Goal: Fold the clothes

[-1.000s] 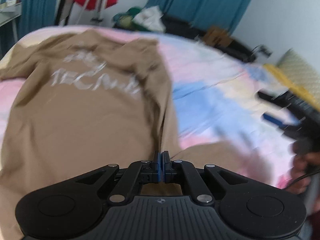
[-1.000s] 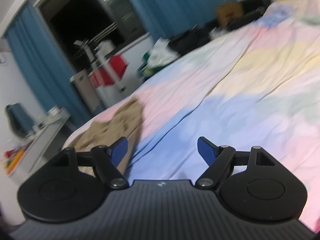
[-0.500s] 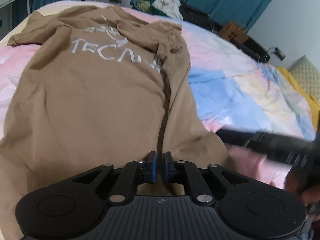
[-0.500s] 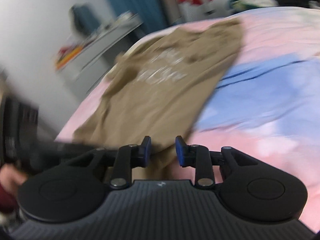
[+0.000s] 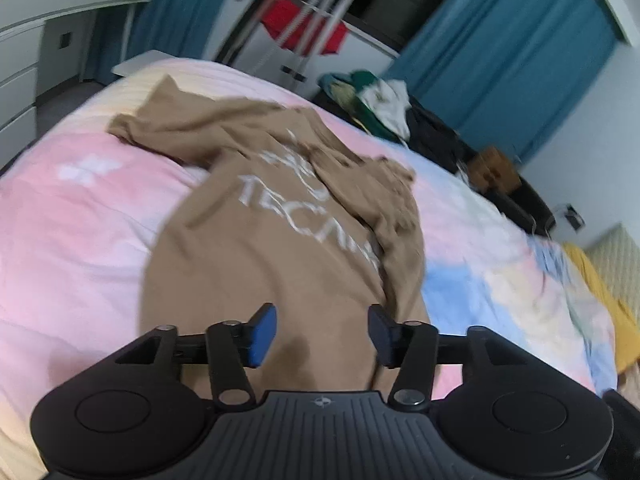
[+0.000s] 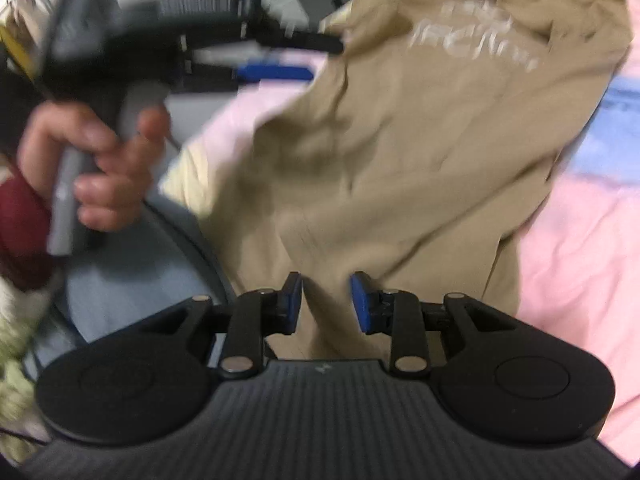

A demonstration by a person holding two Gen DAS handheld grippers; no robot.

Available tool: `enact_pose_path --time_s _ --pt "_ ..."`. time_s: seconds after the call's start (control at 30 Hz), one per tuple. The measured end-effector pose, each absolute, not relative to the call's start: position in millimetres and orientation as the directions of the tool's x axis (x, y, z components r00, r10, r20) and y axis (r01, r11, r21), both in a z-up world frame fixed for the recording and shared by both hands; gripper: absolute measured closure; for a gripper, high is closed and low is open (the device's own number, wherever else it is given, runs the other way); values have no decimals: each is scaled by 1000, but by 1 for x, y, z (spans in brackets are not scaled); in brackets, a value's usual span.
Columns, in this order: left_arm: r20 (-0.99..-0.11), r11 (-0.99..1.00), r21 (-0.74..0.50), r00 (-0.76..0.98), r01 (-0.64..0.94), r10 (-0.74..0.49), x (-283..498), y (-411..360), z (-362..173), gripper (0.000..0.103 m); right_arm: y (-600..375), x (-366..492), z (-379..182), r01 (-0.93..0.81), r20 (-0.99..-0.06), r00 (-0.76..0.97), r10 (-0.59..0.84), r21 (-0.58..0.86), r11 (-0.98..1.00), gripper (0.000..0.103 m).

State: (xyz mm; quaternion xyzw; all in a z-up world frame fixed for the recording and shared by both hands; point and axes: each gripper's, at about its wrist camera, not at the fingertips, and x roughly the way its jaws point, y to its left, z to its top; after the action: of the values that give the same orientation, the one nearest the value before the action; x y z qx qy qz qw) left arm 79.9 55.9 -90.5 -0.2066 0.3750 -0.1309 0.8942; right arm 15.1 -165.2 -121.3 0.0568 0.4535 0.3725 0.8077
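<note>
A tan T-shirt [image 5: 280, 248] with white lettering lies spread on the pastel bedsheet [image 5: 80, 216], its right side bunched in a ridge. My left gripper [image 5: 322, 334] hovers open over the shirt's near hem, nothing between its blue pads. In the right wrist view the same T-shirt [image 6: 420, 140] runs toward my right gripper [image 6: 326, 304]. Its jaws stand a narrow gap apart with cloth lying in the gap and the blue pad faces bare. The left gripper [image 6: 312, 56], blurred, is at the upper left, held by a hand [image 6: 100, 152].
A clothes rack with a red garment [image 5: 304, 28] and a pile of clothes [image 5: 376, 100] stand beyond the bed's far end, before blue curtains [image 5: 500, 52]. White drawers [image 5: 24, 60] are at the left. A yellow blanket [image 5: 600, 288] lies at the right edge.
My left gripper, shut on the shirt hem before, has opened and pulled back. The right gripper swung from the bare sheet to the shirt's hem and narrowed from wide open.
</note>
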Motion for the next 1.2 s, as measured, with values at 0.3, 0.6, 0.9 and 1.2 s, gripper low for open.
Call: enact_pose_path --time_s 0.3,0.6,0.9,1.2 --pt "-605 738 -651 707 -176 -365 154 128 -102 19 -181 81 -82 -300 -580 662 475 375 877 70" --pt "-550 557 -769 768 -313 -329 262 176 -170 21 -206 121 -134 -156 -541 731 416 461 873 71" --pt "-523 791 -547 850 -273 -68 330 147 -163 37 -222 148 -146 -138 -495 773 397 480 866 71" --pt "-456 984 -51 880 -173 131 338 55 -106 90 -241 147 -140 -58 -489 804 337 501 864 70"
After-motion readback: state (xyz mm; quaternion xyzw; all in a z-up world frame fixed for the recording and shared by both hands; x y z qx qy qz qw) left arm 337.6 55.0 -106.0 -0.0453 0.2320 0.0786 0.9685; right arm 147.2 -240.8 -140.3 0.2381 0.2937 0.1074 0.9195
